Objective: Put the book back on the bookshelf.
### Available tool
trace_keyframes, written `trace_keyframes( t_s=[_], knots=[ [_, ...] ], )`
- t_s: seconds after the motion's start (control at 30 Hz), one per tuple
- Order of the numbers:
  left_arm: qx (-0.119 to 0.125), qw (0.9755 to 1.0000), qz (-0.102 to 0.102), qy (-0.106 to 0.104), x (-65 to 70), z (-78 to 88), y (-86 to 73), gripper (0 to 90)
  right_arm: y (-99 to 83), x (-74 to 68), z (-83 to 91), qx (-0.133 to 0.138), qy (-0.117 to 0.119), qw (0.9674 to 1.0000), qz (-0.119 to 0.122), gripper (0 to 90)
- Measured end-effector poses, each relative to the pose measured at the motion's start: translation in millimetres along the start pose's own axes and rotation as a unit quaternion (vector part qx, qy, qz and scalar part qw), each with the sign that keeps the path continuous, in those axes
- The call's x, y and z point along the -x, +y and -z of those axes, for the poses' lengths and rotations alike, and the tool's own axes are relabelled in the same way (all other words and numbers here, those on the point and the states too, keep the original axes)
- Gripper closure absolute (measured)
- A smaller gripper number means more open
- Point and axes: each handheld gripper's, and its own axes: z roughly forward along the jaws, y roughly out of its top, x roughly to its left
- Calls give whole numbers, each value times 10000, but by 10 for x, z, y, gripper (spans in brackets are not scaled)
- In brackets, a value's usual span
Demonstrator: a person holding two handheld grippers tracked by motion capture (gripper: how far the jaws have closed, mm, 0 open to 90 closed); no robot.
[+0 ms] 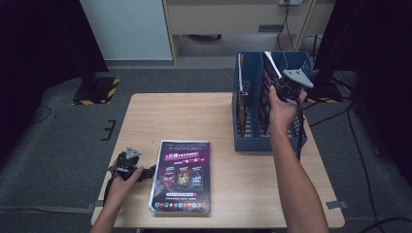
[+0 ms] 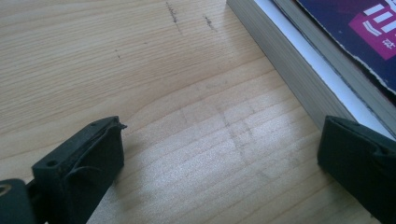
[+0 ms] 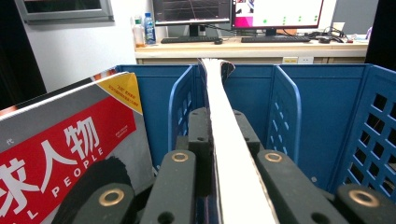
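A blue file rack with upright dividers stands at the table's right back. My right gripper is over it, shut on the edge of a thin magazine that stands on edge in the rack's middle slot. In the slot to the left leans a red and grey magazine. A stack of magazines with a dark purple cover lies flat at the table's front. My left gripper rests on the table just left of that stack, open, its jaws wide apart over bare wood beside the stack's edge.
The wooden table has bare room at its left and back. The rack has a perforated blue wall on its right side. Beyond the table are grey carpet, cables and a yellow-black floor base.
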Motion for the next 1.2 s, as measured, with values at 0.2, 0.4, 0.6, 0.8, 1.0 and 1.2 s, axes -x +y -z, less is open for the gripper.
trace_keyframes(
  t_s=[0.2, 0.4, 0.6, 0.8, 1.0, 1.2],
  knots=[
    [2, 10000, 2, 0, 0, 0, 0, 0, -14, -7, 2, 10, -7, 10000, -25, 824],
    [0, 10000, 1, 0, 0, 0, 0, 0, -36, -1, 2, 0, -4, 10000, 0, 824],
    [1, 10000, 2, 0, 0, 0, 0, 0, -48, 23, -5, -3, -70, 9999, 102, 824],
    [-2, 10000, -2, -1, -1, 0, 1, 0, -68, 52, -9, -9, -113, 9998, 176, 824],
    [-1, 10000, -1, -1, -1, 0, 0, 0, -146, 76, -17, -17, -167, 9998, 112, 824],
    [0, 10000, 0, 0, 0, 0, 0, 0, -183, 64, -17, 44, -240, 9996, 137, 825]
  ],
)
